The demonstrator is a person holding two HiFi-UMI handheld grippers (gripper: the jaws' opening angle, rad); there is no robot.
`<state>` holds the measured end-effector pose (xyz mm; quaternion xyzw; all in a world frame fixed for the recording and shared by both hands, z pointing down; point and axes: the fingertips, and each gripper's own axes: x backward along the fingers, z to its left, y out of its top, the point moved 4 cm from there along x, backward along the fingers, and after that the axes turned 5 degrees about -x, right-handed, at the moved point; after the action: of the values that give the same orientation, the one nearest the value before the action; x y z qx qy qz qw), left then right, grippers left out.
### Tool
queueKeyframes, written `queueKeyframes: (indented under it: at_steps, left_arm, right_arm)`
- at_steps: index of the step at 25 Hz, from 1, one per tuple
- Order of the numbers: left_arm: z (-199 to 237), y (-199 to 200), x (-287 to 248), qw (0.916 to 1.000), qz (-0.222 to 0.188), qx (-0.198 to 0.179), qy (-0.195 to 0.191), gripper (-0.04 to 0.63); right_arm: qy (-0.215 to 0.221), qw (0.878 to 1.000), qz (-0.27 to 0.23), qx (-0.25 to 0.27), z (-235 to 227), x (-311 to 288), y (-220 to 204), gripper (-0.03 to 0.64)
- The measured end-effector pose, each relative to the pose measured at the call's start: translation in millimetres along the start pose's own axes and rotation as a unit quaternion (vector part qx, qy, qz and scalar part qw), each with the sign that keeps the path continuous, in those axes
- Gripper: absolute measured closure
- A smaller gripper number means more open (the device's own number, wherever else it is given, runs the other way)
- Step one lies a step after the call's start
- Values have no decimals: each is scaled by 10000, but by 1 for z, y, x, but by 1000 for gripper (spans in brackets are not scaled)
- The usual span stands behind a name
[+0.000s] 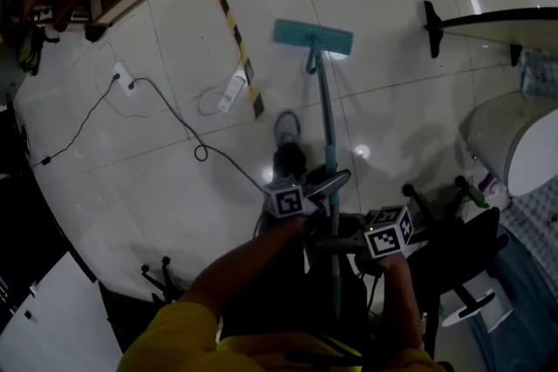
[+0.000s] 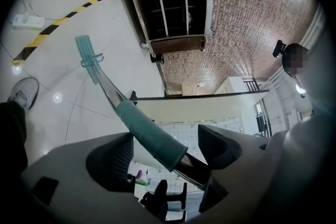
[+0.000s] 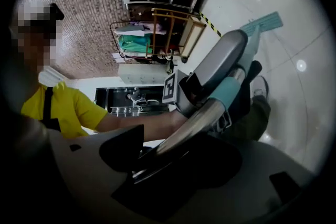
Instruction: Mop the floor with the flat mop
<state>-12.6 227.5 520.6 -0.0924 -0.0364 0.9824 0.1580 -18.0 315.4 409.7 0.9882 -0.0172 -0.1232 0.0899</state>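
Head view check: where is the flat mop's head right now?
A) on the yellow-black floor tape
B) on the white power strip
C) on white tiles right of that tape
C: the teal mop head sits on white tile, right of the striped tape and apart from the power strip.

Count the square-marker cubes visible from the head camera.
2. The left cube rides the left gripper, just left of the mop handle; the right cube rides the right gripper, lower and further right. None appears hidden.
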Motion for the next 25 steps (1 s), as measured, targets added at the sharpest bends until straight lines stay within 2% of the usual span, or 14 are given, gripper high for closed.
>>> queueKeyframes:
  at_steps: [2,3,8,13,15,18,20,23,25]
  left_arm:
    - [12,39,-9,9998,-145,-119,-51,218]
    - [20,58,-16,9997,-84,-222,-54,218]
    - [62,145,-69,9940,756,-788,-79,218]
    - [82,230,-133,9831,1307,-1278,-114,218]
    - [88,248,-154,9771,1568,-1438,-93,218]
    - [85,259,-162,9778,1607,-1332,-167,217]
    - [73,250,-155,9809,1500,-1217,-220,218]
    - [54,209,-132,9851,1349,-1052,-184,218]
    - [46,171,-112,9846,1399,-1043,-82,217]
  right_arm:
    - [-11,9999,-112,121,1,-9,42,302]
    - [-67,9997,-181,179,-1,-12,64,304]
    - [-400,9958,-773,268,-24,-11,168,319]
    - [-443,9818,-1825,274,-40,12,268,330]
    - [-536,9810,-1837,316,-48,20,291,334]
    - [-425,9808,-1879,292,-44,25,302,327]
    - [-271,9807,-1914,304,-32,26,290,322]
    - [-171,9835,-1792,146,-24,25,240,318]
    - [-140,9871,-1595,91,-24,17,197,318]
